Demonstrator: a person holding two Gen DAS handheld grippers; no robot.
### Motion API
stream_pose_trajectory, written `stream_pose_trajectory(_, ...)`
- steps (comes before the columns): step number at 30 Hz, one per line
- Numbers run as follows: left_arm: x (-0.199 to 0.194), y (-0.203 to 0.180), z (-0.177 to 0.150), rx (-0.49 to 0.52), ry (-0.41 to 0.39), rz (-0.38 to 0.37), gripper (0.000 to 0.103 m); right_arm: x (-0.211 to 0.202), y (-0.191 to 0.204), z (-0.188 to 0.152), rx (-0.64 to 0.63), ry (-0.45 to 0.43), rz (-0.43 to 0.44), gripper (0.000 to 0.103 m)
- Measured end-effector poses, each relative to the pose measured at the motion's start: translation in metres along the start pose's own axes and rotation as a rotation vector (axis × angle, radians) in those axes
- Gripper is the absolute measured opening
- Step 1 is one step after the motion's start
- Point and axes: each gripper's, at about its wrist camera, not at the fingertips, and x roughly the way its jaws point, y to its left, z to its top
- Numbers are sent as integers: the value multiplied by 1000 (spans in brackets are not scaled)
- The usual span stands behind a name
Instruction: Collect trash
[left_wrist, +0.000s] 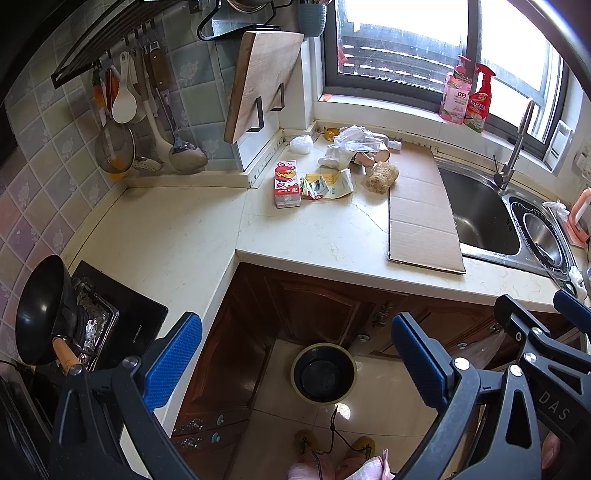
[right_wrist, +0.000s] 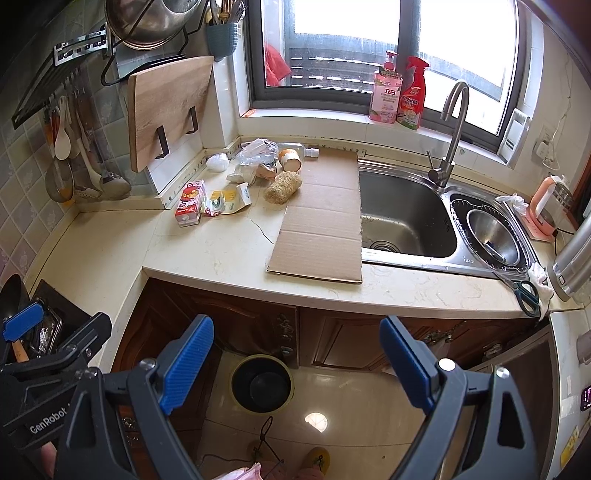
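Trash lies at the counter's back corner, from red carton and yellow wrapper to crumpled plastic; our left gripper and right gripper hang spread wide and empty, so we should reach for the near carton first.

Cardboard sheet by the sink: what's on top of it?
Only the straw-coloured fibrous bundle overlaps the cardboard sheet at its far left corner; the rest is bare. What lies under the sheet is hidden.

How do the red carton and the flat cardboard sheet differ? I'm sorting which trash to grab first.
The red carton is small, boxy and printed; the cardboard sheet is large, flat and plain brown. The carton lies near the wall corner; the sheet lies beside the sink. Both rest on the countertop.
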Motion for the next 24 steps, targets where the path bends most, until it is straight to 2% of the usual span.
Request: stream_pose_trajectory(24, 13, 24, 15, 17, -10, -27, 101, 8, 14, -1, 8, -8, -11, 92)
